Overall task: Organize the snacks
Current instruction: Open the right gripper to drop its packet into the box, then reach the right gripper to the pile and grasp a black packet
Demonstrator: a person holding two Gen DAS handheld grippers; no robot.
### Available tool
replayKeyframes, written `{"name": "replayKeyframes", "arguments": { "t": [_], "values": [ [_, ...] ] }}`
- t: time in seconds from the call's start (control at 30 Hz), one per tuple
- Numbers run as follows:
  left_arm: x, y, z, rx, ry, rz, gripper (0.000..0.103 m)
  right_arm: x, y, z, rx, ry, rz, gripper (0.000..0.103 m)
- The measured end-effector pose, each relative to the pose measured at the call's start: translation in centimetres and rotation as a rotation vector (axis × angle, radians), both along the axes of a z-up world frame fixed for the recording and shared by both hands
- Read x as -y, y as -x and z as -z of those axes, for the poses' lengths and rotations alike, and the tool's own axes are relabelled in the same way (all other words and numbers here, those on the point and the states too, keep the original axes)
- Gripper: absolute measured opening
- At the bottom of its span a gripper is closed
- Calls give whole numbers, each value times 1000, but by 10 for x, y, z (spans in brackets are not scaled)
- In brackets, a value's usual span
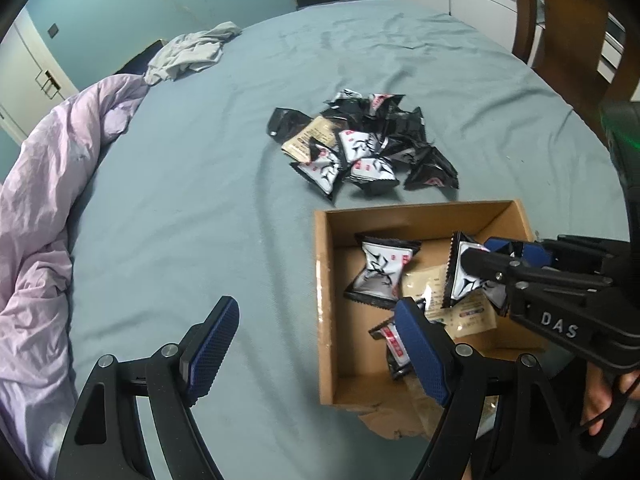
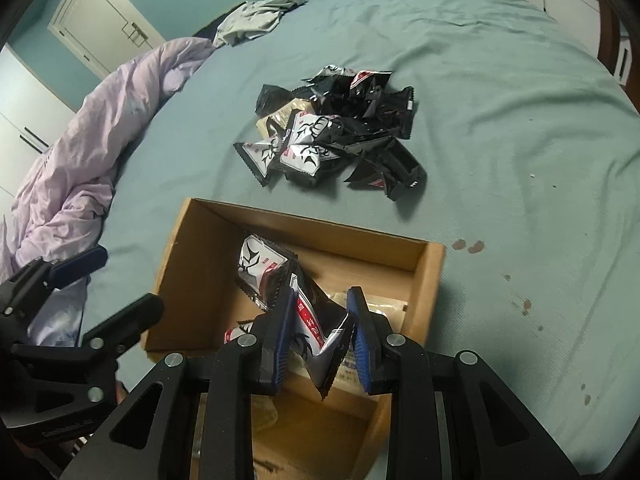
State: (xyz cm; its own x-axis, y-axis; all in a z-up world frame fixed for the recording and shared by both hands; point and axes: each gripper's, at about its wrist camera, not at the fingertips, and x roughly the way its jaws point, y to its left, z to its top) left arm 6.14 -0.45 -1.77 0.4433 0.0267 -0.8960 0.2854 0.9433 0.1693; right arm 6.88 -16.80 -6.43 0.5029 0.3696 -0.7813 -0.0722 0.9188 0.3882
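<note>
A pile of black-and-white snack packets (image 1: 360, 144) lies on the blue-green bed; it also shows in the right wrist view (image 2: 332, 132). An open cardboard box (image 1: 325, 280) sits in front of it with several packets inside, and shows in the right wrist view too (image 2: 192, 264). My right gripper (image 2: 322, 320) is shut on a black-and-white snack packet (image 2: 316, 332) and holds it over the box; the left wrist view shows the gripper (image 1: 486, 258) and the packet (image 1: 466, 276) there. My left gripper (image 1: 316, 328) is open and empty, at the box's left wall.
A lilac duvet (image 1: 44, 208) is bunched along the bed's left side. Grey clothing (image 1: 188, 52) lies at the far end. A wooden chair (image 1: 568, 12) stands at the right. Small reddish stains (image 2: 468, 246) mark the sheet right of the box.
</note>
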Motion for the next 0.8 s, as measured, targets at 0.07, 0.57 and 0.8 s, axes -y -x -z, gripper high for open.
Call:
{"name": "replayKeyframes", "arguments": {
  "t": [0.07, 0.57, 0.8],
  "values": [
    [-3, -2, 1, 4, -3, -11, 81, -2, -4, 2, -10, 10, 9, 27],
    [-11, 3, -7, 27, 37, -33, 81, 59, 44, -42, 85, -82, 215, 63],
    [-5, 7, -14, 18, 81, -14, 81, 77, 53, -63, 78, 94, 223, 63]
  ]
}}
